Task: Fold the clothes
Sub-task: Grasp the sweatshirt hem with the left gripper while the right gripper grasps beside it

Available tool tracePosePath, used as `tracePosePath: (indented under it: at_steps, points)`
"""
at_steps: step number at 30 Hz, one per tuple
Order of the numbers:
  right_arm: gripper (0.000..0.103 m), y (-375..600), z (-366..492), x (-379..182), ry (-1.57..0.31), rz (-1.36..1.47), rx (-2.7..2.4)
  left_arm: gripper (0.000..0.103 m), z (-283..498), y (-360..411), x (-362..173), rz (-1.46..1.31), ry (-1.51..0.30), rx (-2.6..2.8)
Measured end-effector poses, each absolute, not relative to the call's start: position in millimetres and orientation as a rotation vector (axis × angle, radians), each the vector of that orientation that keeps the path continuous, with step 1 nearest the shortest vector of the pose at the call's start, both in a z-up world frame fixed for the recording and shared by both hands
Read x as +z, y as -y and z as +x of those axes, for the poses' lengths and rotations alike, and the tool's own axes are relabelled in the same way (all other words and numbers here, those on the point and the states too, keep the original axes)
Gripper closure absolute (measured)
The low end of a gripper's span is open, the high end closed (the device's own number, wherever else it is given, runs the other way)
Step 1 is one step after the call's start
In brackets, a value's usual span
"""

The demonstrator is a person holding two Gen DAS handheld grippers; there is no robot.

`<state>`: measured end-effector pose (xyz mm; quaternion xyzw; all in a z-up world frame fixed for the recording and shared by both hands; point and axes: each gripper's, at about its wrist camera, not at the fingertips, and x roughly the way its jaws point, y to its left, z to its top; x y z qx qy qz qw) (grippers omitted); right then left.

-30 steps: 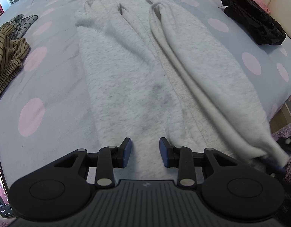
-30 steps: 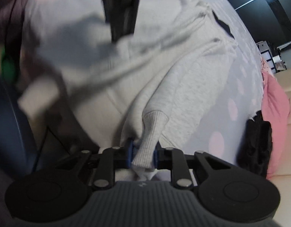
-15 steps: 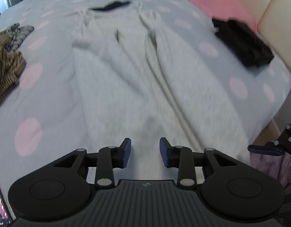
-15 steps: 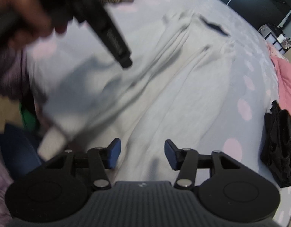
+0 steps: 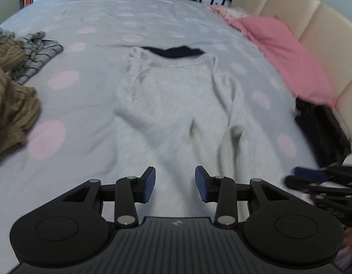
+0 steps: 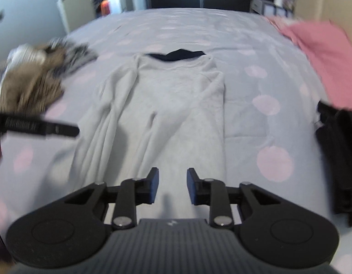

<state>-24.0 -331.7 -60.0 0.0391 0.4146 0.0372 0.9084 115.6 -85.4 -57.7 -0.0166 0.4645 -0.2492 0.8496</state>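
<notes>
The grey sweater lies flat on the bed, its length running straight away from me, hem nearest. My right claw and left claw hover over that hem, jaws apart, empty; the right's were just closing.

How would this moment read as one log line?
left tool: open, empty | right tool: open, empty | grey sweater: flat on bed
</notes>
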Motion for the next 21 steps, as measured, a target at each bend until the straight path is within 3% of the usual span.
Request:
tracePosePath:
  at_steps: [5,7,9,10,12,13,21]
  points:
    - [0.057,318,7,-69,-0.813,0.126,0.102,0.065,126,110,-71,-0.045,-0.967,-0.519]
    - [0.057,312,17,-73,-0.809,0.105,0.104,0.065,132,115,-78,-0.044,-0.957,-0.502]
    - [0.057,309,25,-80,-0.808,0.091,0.101,0.077,139,118,-85,-0.047,-0.955,-0.491]
    - [0.059,307,30,-84,-0.807,0.083,0.100,0.080,142,119,-88,-0.047,-0.959,-0.495]
    - [0.078,305,38,-92,-0.807,0.078,0.100,0.091,147,122,-97,-0.047,-0.974,-0.502]
    - [0.093,305,42,-95,-0.810,0.081,0.104,0.093,148,123,-101,-0.050,-0.977,-0.512]
    - [0.096,291,52,-102,-0.824,0.078,0.191,0.096,151,131,-107,0.003,-0.965,-0.623]
